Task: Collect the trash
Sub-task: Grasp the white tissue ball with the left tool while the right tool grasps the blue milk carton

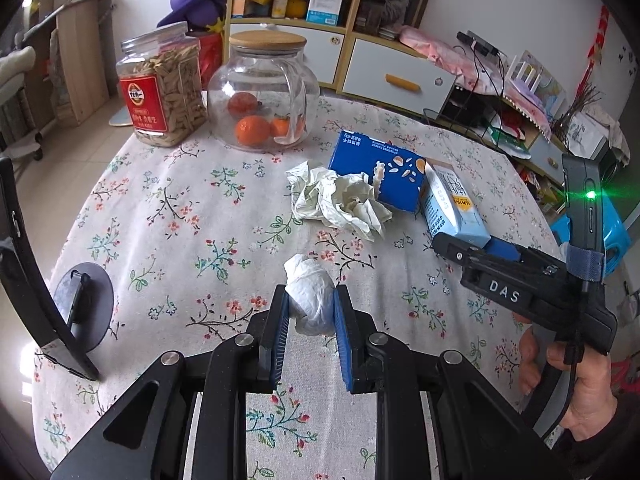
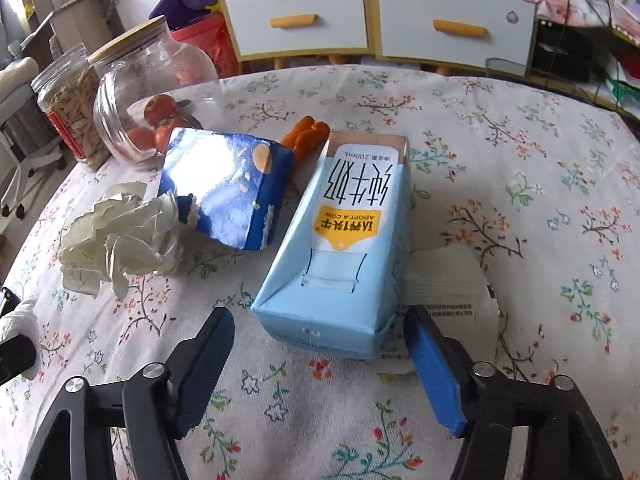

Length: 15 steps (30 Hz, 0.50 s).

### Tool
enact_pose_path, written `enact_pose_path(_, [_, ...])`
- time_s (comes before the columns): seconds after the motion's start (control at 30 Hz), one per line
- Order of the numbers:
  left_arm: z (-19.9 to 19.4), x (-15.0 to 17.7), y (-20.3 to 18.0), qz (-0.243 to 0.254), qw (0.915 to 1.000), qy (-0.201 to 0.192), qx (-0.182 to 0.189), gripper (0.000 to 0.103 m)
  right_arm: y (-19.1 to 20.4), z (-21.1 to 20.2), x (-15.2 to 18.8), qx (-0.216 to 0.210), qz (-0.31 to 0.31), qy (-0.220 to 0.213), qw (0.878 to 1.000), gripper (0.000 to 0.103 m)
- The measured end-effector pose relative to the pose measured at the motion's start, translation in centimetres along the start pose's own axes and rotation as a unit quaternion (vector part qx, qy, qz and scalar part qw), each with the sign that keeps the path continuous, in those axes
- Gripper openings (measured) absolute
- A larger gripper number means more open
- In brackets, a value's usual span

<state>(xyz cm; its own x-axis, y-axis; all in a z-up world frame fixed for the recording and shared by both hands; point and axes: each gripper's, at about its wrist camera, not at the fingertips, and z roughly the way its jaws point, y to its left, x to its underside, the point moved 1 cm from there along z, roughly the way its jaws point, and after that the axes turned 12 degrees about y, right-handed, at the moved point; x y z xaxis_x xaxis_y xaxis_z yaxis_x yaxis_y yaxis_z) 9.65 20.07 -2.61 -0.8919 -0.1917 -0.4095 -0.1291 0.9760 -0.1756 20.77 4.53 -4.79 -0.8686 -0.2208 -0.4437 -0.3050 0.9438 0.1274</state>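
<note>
White tissue wad (image 1: pixel 311 300) is pinched in my left tongs (image 1: pixel 310 308); my right tongs (image 2: pixel 318 344) stand spread around the pale-blue milk carton (image 2: pixel 340 248), not yet gripping. Crumpled paper (image 1: pixel 336 204) and the blue snack box (image 1: pixel 380 172) still lie on the floral tablecloth (image 1: pixel 180 220).

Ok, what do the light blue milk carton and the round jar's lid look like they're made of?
Light blue milk carton: coated paperboard by the look, smooth with a slight sheen, creased folds and printed faces. Round jar's lid: probably wood or bamboo, matte pale tan with faint grain; the jar beneath looks like clear glass.
</note>
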Motion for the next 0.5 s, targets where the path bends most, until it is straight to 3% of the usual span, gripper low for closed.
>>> enact_pose_path(0.13, [0.0,0.1,-0.3,0.005,1.0,-0.001,-0.002,0.023,-0.3,0.0,-0.1,0.004,0.004,-0.003,1.0,0.063])
enact_pose_path(0.5, [-1.3,-0.3,-2.4,0.017,0.9997,-0.017,0.004,0.023,-1.2,-3.3,0.4,0.003,-0.008,-0.034,0.999,0.061])
